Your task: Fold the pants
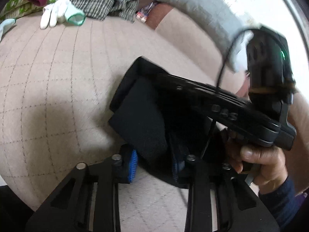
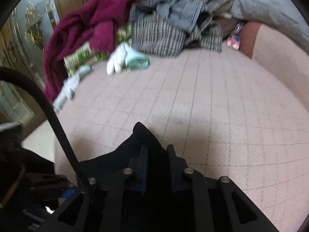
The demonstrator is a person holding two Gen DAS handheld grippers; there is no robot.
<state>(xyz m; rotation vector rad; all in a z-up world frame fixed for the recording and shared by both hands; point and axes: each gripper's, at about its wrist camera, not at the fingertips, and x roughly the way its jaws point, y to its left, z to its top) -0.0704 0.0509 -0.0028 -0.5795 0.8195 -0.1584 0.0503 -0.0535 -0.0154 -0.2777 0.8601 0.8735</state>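
The black pants (image 1: 143, 119) lie bunched on a pink quilted bed cover (image 1: 58, 77). In the left wrist view my left gripper (image 1: 155, 164) is shut on a folded thickness of them, with a blue pad on each side of the cloth. The black body of the right-hand tool (image 1: 222, 108) crosses above the pants, held by a person's hand (image 1: 264, 164). In the right wrist view a peak of the pants (image 2: 141, 137) rises between the fingers of my right gripper (image 2: 158, 166), which is shut on the cloth. The rest of the pants is hidden under the tools.
White gloves (image 2: 117, 60) lie on the cover toward the back. Behind them is a heap of clothes: a maroon garment (image 2: 81, 29) and grey striped fabric (image 2: 158, 36). A grey pillow (image 1: 193, 5) lies at the back right. A black cable (image 2: 58, 119) loops at left.
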